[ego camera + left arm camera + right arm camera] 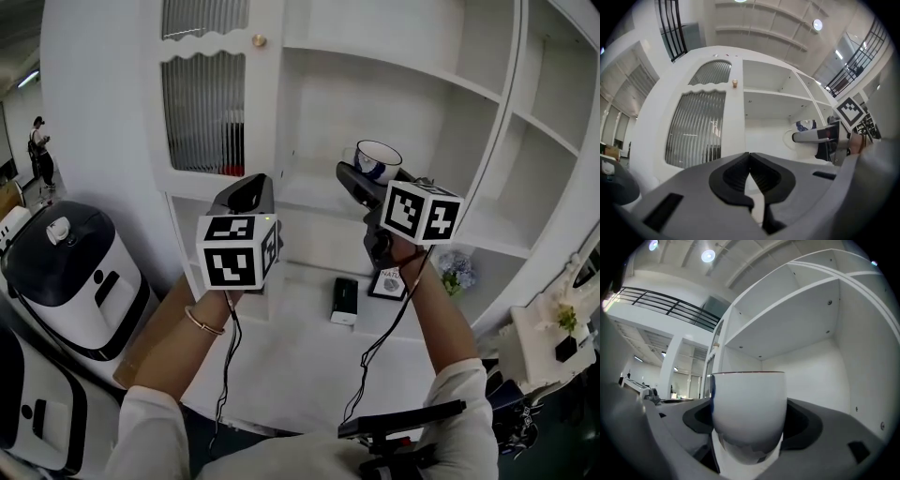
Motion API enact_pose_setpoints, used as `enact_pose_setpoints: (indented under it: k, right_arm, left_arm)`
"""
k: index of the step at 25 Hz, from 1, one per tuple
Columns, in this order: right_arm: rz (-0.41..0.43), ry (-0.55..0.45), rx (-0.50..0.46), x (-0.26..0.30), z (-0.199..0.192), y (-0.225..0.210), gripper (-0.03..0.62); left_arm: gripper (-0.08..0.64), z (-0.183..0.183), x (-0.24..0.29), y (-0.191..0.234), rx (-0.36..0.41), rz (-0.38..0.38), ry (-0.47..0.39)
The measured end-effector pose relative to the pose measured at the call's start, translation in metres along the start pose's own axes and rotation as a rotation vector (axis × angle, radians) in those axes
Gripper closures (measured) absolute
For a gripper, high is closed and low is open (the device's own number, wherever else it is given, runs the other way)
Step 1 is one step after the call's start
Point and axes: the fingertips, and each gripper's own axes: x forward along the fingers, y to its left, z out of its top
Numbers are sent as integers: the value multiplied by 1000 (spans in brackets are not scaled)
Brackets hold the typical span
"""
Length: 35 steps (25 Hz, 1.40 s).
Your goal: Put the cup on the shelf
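Right gripper view shows the white rounded glazed ceramic cup point(747, 413) upright between the two dark padded jaws, which are clamped on its sides; a thin dark line runs round its rim. In the head view, the cup point(377, 159) shows a white inside and a dark blue pattern on its outer wall. The right gripper point(364, 180) holds it at the mouth of the middle compartment of the white curved shelf unit point(412, 70). Whether its base touches the shelf board cannot be told.

To the left, the left gripper point(749, 157) has its ribbed black jaws pressed together with nothing between them. It is raised beside the right one, near the white cabinet door with ribbed glass point(202, 112) and the small brass knob point(259, 40).

Below the cup, the lower compartment holds a flat black rectangular box point(345, 300), a small printed card point(389, 281) and a bunch of pale blue flowers point(457, 272). Two smooth white-and-black rounded appliances point(75, 272) stand at the far left.
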Motion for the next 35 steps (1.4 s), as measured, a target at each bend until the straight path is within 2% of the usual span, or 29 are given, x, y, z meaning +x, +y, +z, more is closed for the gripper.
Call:
enact_pose_setpoints:
  k: [10, 15, 24, 29, 35]
  right_arm:
    - [47, 94, -81, 65, -10, -7, 198]
    - [86, 131, -67, 93, -15, -12, 198]
    - [86, 216, -76, 135, -32, -34, 198]
    - [108, 237, -49, 155, -43, -42, 198]
    - [101, 307, -45, 172, -59, -47, 198]
  left_arm:
    - [552, 4, -9, 18, 68, 77, -17]
    - [552, 1, -13, 27, 112, 122, -18]
    - [552, -19, -12, 35, 20, 141, 14]
    - [552, -25, -9, 40, 33, 169, 20]
    - [552, -29, -10, 43, 88, 199, 8]
